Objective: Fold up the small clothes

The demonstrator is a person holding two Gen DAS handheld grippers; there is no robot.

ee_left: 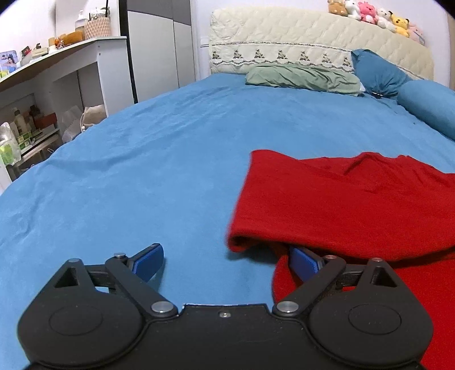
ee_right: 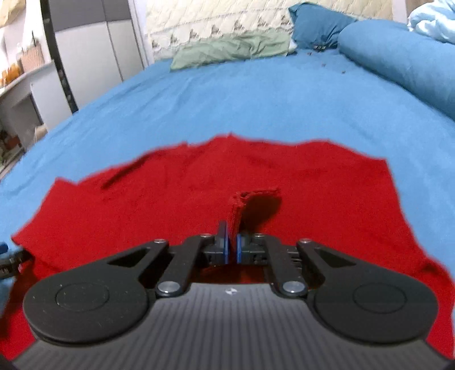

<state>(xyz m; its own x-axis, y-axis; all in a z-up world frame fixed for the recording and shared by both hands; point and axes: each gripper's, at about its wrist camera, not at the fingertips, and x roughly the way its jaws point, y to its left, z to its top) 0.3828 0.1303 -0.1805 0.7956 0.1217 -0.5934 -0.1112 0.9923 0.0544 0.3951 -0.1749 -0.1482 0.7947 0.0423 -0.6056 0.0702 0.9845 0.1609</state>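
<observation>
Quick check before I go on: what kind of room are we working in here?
A bedroom, most likely. The red garment lies on a bed with a blue sheet, pillows sit against a padded headboard, and plush toys line its top.

Green pillow (ee_left: 301, 78) against quilted headboard (ee_left: 312, 37); plush toys (ee_left: 375, 14) on top.

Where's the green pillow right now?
The green pillow lies at the far end of the blue bedspread, against the quilted headboard, left of the dark blue pillow in both wrist views.

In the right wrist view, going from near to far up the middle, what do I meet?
Right gripper shut on a pinch of the red garment → blue bedsheet → green pillow → quilted headboard.
</observation>
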